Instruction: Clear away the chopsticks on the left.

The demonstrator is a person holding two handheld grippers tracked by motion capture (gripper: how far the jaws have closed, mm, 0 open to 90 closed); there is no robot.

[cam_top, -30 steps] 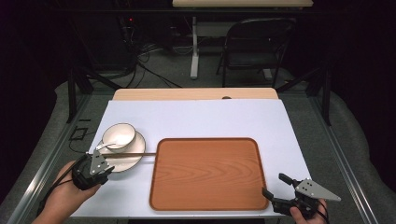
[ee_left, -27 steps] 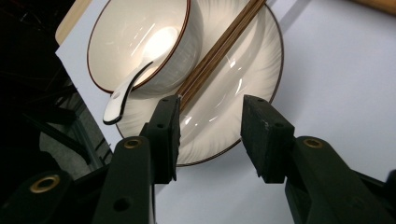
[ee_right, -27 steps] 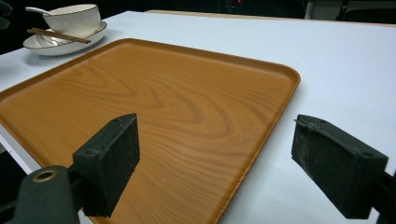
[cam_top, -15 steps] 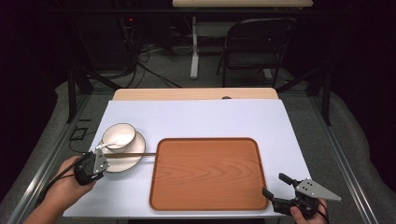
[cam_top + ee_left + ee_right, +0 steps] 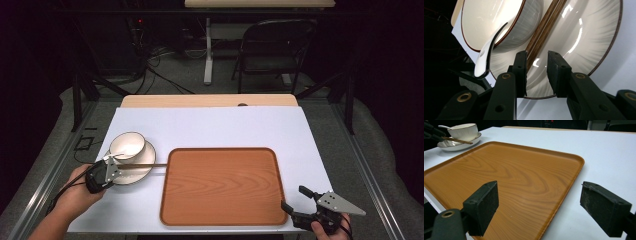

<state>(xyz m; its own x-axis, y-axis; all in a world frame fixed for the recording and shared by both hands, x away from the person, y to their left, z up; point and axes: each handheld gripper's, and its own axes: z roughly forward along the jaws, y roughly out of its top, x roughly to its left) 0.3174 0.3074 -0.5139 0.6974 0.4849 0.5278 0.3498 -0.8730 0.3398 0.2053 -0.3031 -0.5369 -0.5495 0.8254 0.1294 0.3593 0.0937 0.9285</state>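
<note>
A white plate (image 5: 142, 172) with a brown rim lies left of the wooden tray (image 5: 222, 185). On it stand a white bowl (image 5: 127, 145) and a pair of brown chopsticks (image 5: 147, 165) that reach toward the tray. My left gripper (image 5: 109, 164) is at the plate's near left rim. In the left gripper view its jaws (image 5: 536, 67) stand narrowly open around the chopsticks' (image 5: 541, 27) near ends, which lie against the left jaw. A white spoon (image 5: 485, 56) leans out of the bowl (image 5: 499, 20). My right gripper (image 5: 295, 198) is wide open at the tray's near right corner (image 5: 511, 175).
A white table cover (image 5: 210, 127) lies under everything, with bare room behind and to the right of the tray. A wooden board (image 5: 210, 100) borders the far edge. A folding chair (image 5: 272, 47) and cables stand on the floor beyond.
My left gripper has moved forward and up to the plate, and its jaws now straddle the chopstick ends. The right gripper has stayed put.
</note>
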